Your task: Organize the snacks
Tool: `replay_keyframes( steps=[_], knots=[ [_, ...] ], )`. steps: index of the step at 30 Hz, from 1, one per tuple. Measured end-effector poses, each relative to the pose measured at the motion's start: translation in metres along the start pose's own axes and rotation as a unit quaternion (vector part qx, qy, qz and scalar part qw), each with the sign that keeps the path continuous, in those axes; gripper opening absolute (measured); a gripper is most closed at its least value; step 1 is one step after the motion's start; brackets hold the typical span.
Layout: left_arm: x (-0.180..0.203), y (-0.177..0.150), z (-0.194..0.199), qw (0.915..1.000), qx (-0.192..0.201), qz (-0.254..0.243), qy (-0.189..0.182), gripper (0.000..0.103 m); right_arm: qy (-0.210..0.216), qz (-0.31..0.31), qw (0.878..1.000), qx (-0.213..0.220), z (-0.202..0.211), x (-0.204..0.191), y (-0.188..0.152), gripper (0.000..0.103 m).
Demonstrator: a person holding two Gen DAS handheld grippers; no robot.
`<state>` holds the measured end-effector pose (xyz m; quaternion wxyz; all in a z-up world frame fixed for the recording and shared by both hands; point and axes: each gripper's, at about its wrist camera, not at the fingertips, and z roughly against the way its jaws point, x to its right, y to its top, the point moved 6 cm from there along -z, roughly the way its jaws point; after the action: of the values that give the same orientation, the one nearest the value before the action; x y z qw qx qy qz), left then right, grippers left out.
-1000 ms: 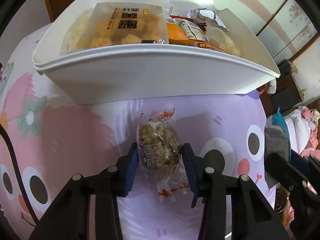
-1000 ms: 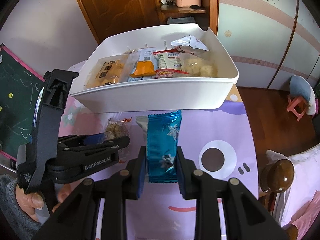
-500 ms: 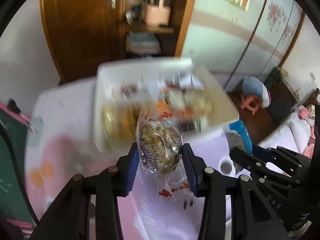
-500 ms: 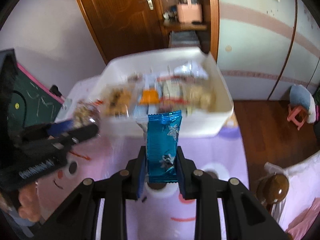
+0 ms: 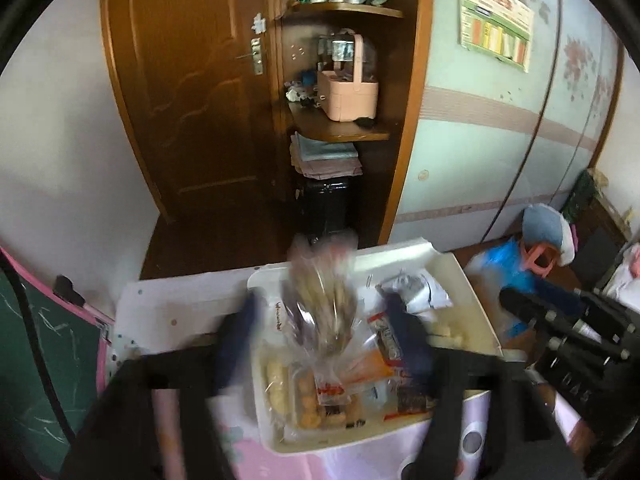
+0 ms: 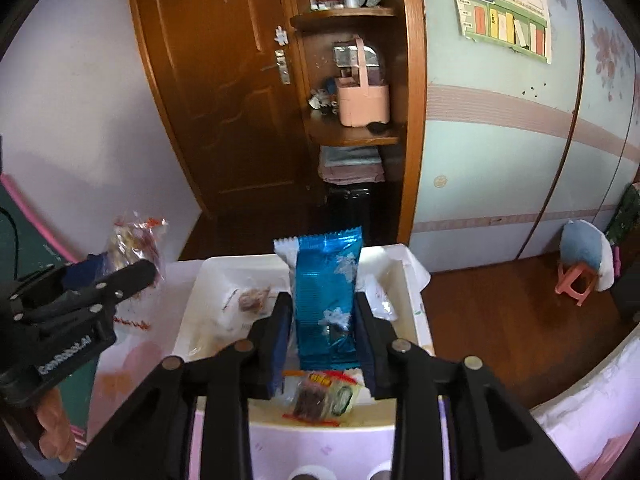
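My left gripper (image 5: 324, 344) hangs over the white bin (image 5: 476, 292), blurred by motion, with its fingers spread wide. The clear-wrapped nut snack (image 5: 320, 304) sits between them, and I cannot tell if a pad touches it. In the right wrist view the left gripper (image 6: 108, 276) shows at the left with that snack (image 6: 134, 240) at its tip. My right gripper (image 6: 324, 332) is shut on the blue foil packet (image 6: 326, 300) and holds it upright above the bin (image 6: 416, 320). The bin holds several wrapped snacks (image 5: 384, 340).
The bin stands on a table with a pink and purple cartoon cloth (image 5: 248, 456). Behind it are a brown door (image 6: 224, 92), corner shelves with a pink basket (image 6: 362, 104), and a pale wardrobe (image 6: 500, 152). A small pink stool (image 6: 576, 280) stands on the floor at the right.
Both grippers have lifted their snacks off the table and carried them forward over the bin. The left fingers now stand wider around the nut snack than before.
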<state>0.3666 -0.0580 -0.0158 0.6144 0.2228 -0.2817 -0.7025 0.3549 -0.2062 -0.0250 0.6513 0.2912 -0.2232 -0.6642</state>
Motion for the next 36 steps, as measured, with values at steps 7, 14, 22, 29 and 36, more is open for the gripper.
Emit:
replay_keyframes(
  steps=[7, 14, 22, 29, 36],
  knots=[
    [-0.017, -0.003, -0.024, 0.9994, -0.001, 0.021, 0.027, 0.103, 0.001, -0.007, 1.000, -0.023, -0.023, 0.003, -0.011, 0.063],
    [-0.018, -0.015, -0.008, 0.9991, -0.001, 0.008, 0.042, 0.103, 0.004, -0.007, 1.000, -0.030, -0.017, 0.000, -0.023, 0.063],
    [-0.020, -0.040, 0.057, 0.9992, 0.014, 0.005, 0.037, 0.103, 0.012, -0.010, 1.000, -0.017, 0.033, -0.009, -0.040, 0.063],
    [-0.021, -0.082, 0.136, 0.9985, 0.035, -0.008, 0.042, 0.103, 0.022, 0.001, 1.000, 0.010, 0.100, -0.030, -0.076, 0.063],
    [-0.026, -0.139, 0.196, 0.9983, 0.037, -0.004, 0.044, 0.103, 0.035, -0.001, 0.999, 0.030, 0.154, -0.044, -0.123, 0.063]
  ],
)
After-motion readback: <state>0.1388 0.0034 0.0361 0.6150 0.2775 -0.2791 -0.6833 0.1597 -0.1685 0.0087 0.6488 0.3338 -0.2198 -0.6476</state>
